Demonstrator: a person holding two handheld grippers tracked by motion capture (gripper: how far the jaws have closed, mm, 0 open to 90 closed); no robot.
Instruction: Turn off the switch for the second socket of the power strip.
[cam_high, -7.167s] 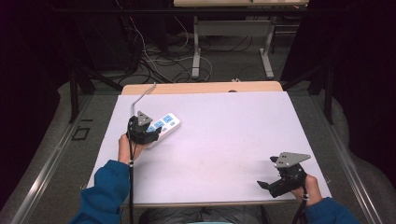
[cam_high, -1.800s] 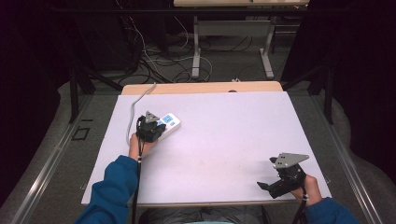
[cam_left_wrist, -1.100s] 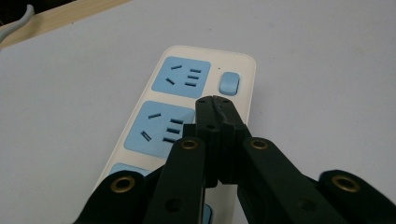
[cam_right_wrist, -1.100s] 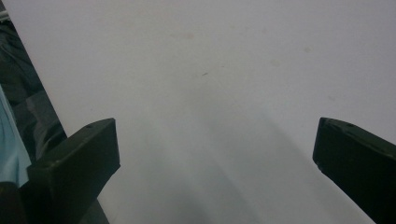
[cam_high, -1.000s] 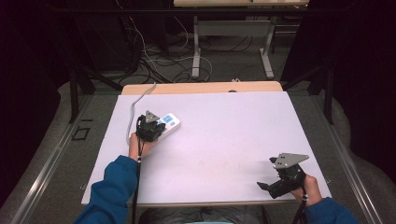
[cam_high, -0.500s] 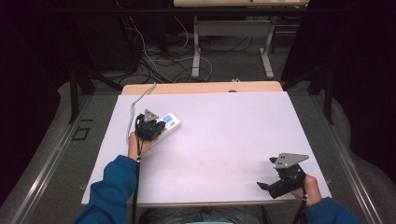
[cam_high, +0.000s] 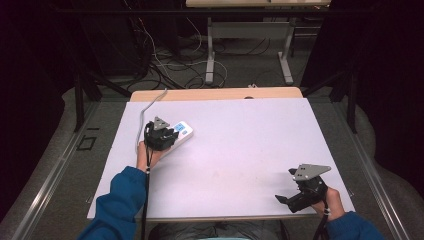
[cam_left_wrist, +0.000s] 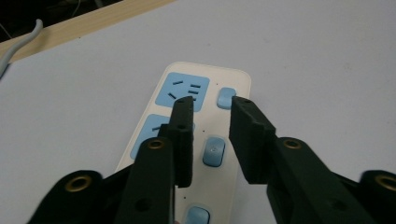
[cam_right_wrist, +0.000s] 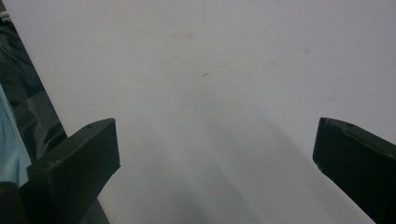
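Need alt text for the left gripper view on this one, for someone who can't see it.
The left tool's two black jaws hover partly open over a white power strip with blue sockets, having just been opening, nothing clamped between them. A small blue switch sits in the gap between them; the strip lies on a white table.

The power strip (cam_left_wrist: 187, 140) is creamy white with pale blue socket panels and pale blue buttons. Both tools have black jaws. The counter (cam_high: 250, 145) is plain white, edged in light wood at the far side; the sleeves (cam_high: 117, 205) are blue.
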